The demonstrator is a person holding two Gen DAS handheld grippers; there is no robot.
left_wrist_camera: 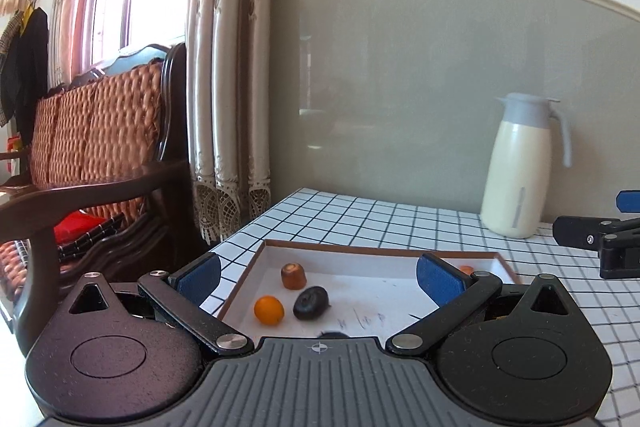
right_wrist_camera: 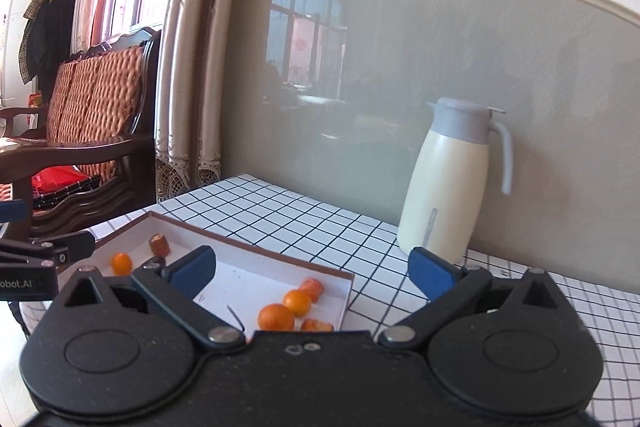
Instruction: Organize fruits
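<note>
A shallow white tray with a brown rim [left_wrist_camera: 360,249] [right_wrist_camera: 248,239] lies on the checked table. At its left end sit a small orange [left_wrist_camera: 269,310] [right_wrist_camera: 121,263], a dark round fruit [left_wrist_camera: 311,302] and a brown stubby fruit [left_wrist_camera: 293,275] [right_wrist_camera: 159,244]. At its right end lie two oranges [right_wrist_camera: 276,317] [right_wrist_camera: 297,302] and orange-red pieces [right_wrist_camera: 313,287]. My left gripper [left_wrist_camera: 318,277] is open and empty above the tray's left end. My right gripper [right_wrist_camera: 310,269] is open and empty above the right end.
A cream jug with a grey lid [left_wrist_camera: 518,167] [right_wrist_camera: 452,183] stands at the back against the grey wall. A wooden sofa with woven cushions [left_wrist_camera: 92,147] and a curtain [left_wrist_camera: 228,67] lie to the left, past the table's edge.
</note>
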